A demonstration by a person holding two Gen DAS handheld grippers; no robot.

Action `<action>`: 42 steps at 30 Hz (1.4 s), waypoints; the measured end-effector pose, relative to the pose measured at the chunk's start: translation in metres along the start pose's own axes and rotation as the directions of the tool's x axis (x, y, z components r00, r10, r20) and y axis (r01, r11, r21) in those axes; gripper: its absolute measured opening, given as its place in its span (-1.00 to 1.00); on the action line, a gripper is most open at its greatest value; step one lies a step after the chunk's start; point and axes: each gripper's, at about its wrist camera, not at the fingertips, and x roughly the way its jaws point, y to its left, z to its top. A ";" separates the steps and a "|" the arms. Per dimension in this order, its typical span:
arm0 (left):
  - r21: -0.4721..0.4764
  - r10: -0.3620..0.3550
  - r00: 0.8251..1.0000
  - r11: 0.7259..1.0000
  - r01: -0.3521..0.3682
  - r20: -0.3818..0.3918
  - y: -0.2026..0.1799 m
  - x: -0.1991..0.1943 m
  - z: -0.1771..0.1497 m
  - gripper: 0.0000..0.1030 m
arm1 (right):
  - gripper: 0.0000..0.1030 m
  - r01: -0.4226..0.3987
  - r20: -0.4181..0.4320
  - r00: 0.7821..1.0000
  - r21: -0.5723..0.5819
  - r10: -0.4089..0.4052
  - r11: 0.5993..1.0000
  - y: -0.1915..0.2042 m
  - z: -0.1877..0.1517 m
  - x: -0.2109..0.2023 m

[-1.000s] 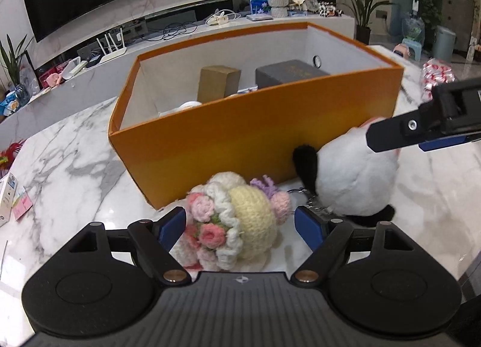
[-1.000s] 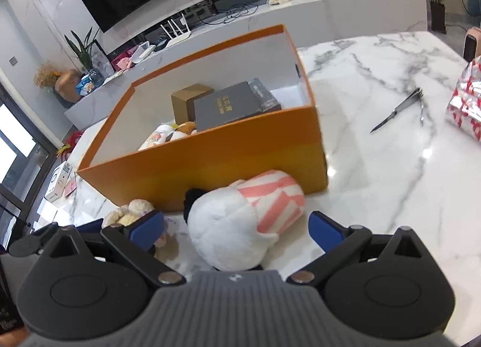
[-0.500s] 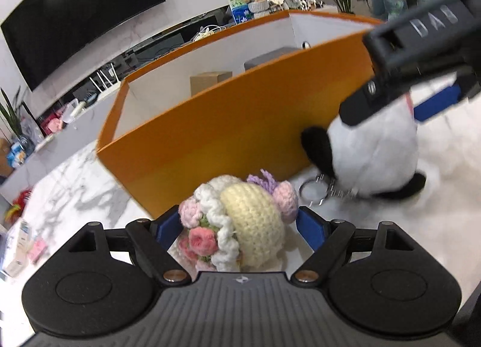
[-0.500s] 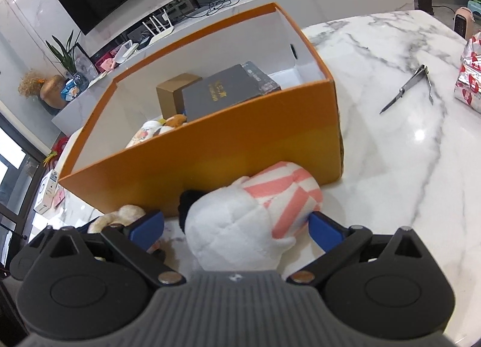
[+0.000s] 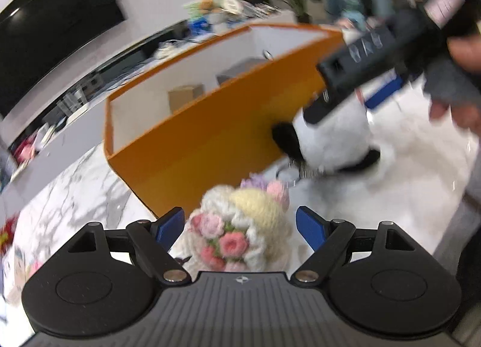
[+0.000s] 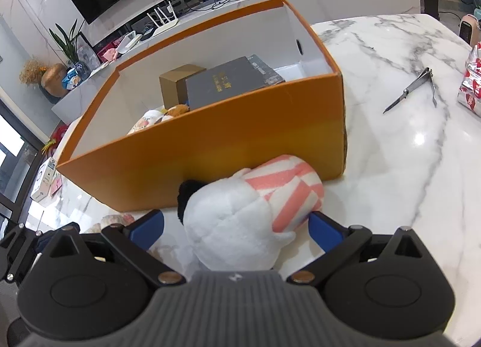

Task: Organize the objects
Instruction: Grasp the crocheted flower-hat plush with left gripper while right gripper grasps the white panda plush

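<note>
Each camera sits just behind its own two fingers and looks forward along them, low over the marble table (image 6: 405,166). The left wrist view faces the near corner of the orange box (image 5: 210,136) from close by, tilted and blurred, with a crochet bouquet (image 5: 240,226) right before the lens. The right wrist view looks down from higher, seeing into the box. Both share the box and the white plush toy (image 6: 237,226).

gold lettering on dark grey box (image 6: 231,82) lid, too small to read, nothing else legible
</note>
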 end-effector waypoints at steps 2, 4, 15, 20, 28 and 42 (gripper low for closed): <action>0.070 -0.017 0.999 0.997 0.020 -0.036 0.000 0.006 -0.007 0.87 | 0.98 -0.004 -0.004 1.000 0.002 0.004 1.000 0.000 0.000 0.001; 0.132 -0.028 0.999 0.991 0.031 -0.022 0.000 0.008 -0.014 0.88 | 0.98 -0.007 -0.007 1.000 -0.003 0.007 1.000 0.001 -0.001 0.001; -0.385 -0.123 0.991 0.919 0.092 -0.059 0.016 0.006 0.006 0.90 | 0.98 -0.004 -0.020 1.000 -0.020 0.004 1.000 0.001 -0.003 0.003; -0.542 -0.245 0.969 0.809 0.230 0.045 0.043 -0.001 -0.002 0.91 | 0.98 0.003 -0.013 1.000 -0.025 -0.004 1.000 0.001 -0.002 0.003; 0.012 -0.252 0.964 0.968 0.252 0.078 0.003 -0.005 0.009 0.91 | 0.98 0.002 -0.021 1.000 -0.049 -0.003 0.999 0.004 -0.003 0.005; -0.033 -0.220 0.969 0.975 0.218 -0.114 -0.006 0.046 0.011 0.91 | 0.98 0.086 0.024 0.996 -0.070 -0.085 0.994 0.011 -0.008 0.015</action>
